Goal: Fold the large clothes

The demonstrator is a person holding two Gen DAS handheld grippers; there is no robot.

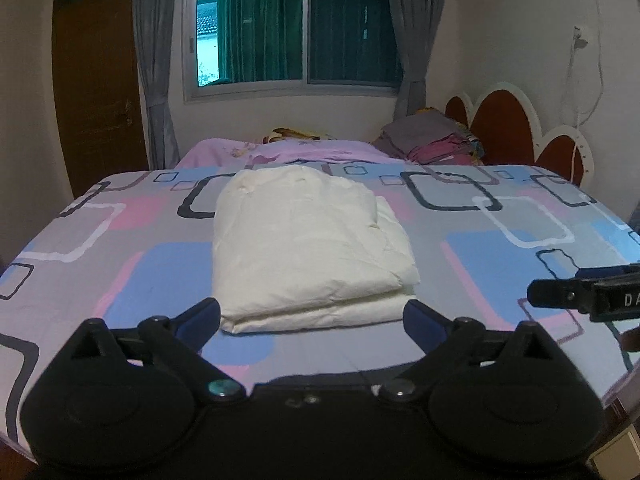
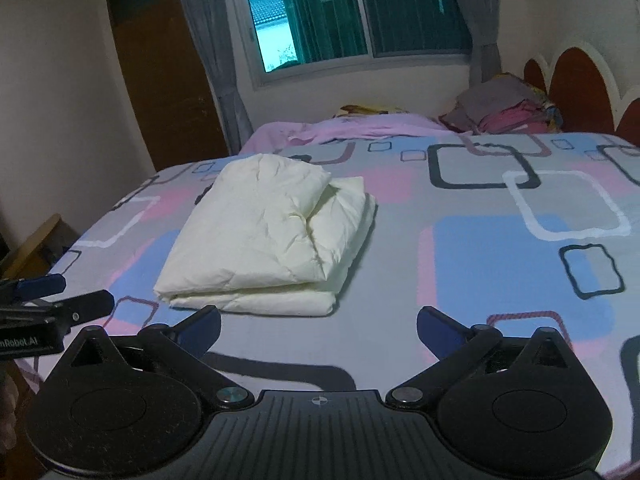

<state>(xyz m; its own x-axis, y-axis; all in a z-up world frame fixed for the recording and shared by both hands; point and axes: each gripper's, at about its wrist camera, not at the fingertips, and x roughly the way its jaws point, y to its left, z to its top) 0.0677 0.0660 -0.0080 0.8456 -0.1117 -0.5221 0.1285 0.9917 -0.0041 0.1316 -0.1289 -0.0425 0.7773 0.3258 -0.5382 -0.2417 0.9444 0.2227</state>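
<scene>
Left wrist view showed the bed (image 1: pixel 500 248) filling most of the frame, its sheet printed with grey, pink and blue rounded squares. Behind it stood a wall with a window (image 1: pixel 292 28), grey curtains (image 1: pixel 154 60) at both sides, and a brown door (image 1: pixel 96 80) to the left. A red scalloped headboard (image 1: pixel 508 124) rose at the right. A pink blanket (image 1: pixel 288 152) lay across the far part of the bed, and a pile of clothes (image 1: pixel 432 140) sat in the far right corner by the headboard.

The garment (image 1: pixel 308 248), cream-white, lay folded into a thick rectangular bundle on the sheet, near the front edge and about mid-width, with a lower layer sticking out at its right side. In the right wrist view the garment (image 2: pixel 264 236) sat left of centre, its folded edge facing the camera.

The left gripper (image 1: pixel 312 316) hung just in front of the bundle with its jaws spread wide apart, one blue-tipped finger beside each front corner of the bundle; nothing was gripped, and whether the tips touched the cloth could not be told. The right gripper (image 2: pixel 319 326) was likewise spread wide and empty, over bare sheet just right of the garment's near edge. Each tool showed in the other's view: the right gripper (image 1: pixel 584 292) entered at the right edge, and the left gripper (image 2: pixel 60 296) at the left edge, both clear of the garment.
</scene>
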